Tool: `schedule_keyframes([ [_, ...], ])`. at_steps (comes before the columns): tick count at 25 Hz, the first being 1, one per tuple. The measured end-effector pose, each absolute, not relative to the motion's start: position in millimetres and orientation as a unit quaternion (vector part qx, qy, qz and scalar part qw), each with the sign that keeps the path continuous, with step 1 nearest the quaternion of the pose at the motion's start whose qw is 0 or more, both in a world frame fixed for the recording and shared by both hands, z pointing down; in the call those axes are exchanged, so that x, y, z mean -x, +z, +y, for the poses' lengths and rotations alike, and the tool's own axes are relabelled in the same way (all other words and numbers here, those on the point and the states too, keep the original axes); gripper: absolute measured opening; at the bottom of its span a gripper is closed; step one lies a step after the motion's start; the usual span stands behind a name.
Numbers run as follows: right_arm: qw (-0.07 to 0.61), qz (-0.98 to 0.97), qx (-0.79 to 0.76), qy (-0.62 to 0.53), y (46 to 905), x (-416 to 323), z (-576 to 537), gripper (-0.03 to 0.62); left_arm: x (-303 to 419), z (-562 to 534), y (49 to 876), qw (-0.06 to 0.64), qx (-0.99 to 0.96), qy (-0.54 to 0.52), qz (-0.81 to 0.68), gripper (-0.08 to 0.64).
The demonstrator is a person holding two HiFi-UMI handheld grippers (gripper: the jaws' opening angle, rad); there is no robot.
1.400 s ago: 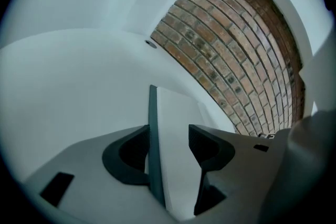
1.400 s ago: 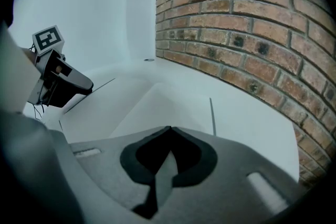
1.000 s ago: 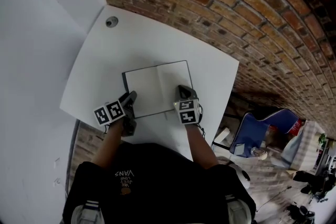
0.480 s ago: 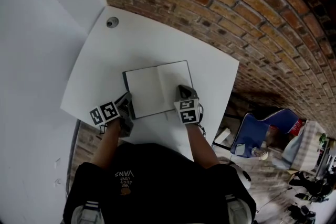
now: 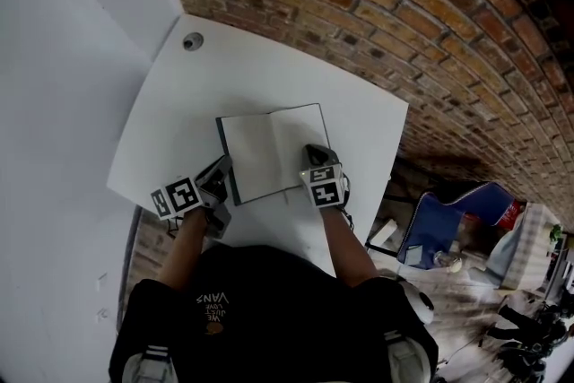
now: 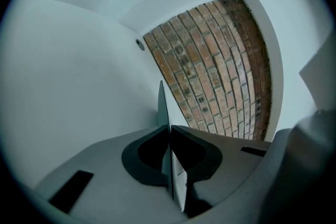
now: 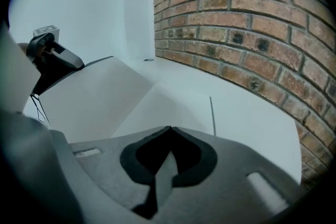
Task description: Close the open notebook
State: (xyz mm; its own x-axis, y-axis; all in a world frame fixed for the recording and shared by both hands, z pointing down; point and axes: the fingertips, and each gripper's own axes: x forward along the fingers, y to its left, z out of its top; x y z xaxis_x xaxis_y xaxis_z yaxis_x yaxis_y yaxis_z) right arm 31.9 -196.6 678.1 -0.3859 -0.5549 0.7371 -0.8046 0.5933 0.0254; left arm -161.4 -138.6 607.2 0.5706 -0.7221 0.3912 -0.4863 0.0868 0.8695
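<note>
An open notebook is lying in the middle of a white table, its spine running 12 to 6 o'clock and its spread stretching 9 to 3. The left gripper, its jaws having just closed, is pinching the left cover at 7 o'clock and holding it tilted up. The right gripper, jaws together on nothing, is sitting over the right page at 5 o'clock. Bare tabletop is lying open toward 12 and 10 o'clock, with a brick wall bordering the far edge.
</note>
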Motion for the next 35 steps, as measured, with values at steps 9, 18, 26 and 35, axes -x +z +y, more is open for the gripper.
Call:
schedule_keyframes([
  [9, 0.361, -0.814, -0.416, 0.184, 677, -35, -197, -0.002, 143, -145, 585, 0.577, -0.692, -0.112, -0.420, 0.031],
  [18, 0.317, -0.817, -0.446, 0.183, 654, -47, -198, -0.002, 124, -154, 567, 0.569, -0.716, -0.113, -0.390, 0.031],
  [26, 0.301, -0.811, -0.465, 0.188, 642, -63, -189, -0.002, 103, -162, 555, 0.564, -0.736, -0.109, -0.358, 0.031],
  [35, 0.278, -0.807, -0.483, 0.196, 627, -74, -175, -0.002, 86, -169, 549, 0.559, -0.751, -0.105, -0.337, 0.035],
])
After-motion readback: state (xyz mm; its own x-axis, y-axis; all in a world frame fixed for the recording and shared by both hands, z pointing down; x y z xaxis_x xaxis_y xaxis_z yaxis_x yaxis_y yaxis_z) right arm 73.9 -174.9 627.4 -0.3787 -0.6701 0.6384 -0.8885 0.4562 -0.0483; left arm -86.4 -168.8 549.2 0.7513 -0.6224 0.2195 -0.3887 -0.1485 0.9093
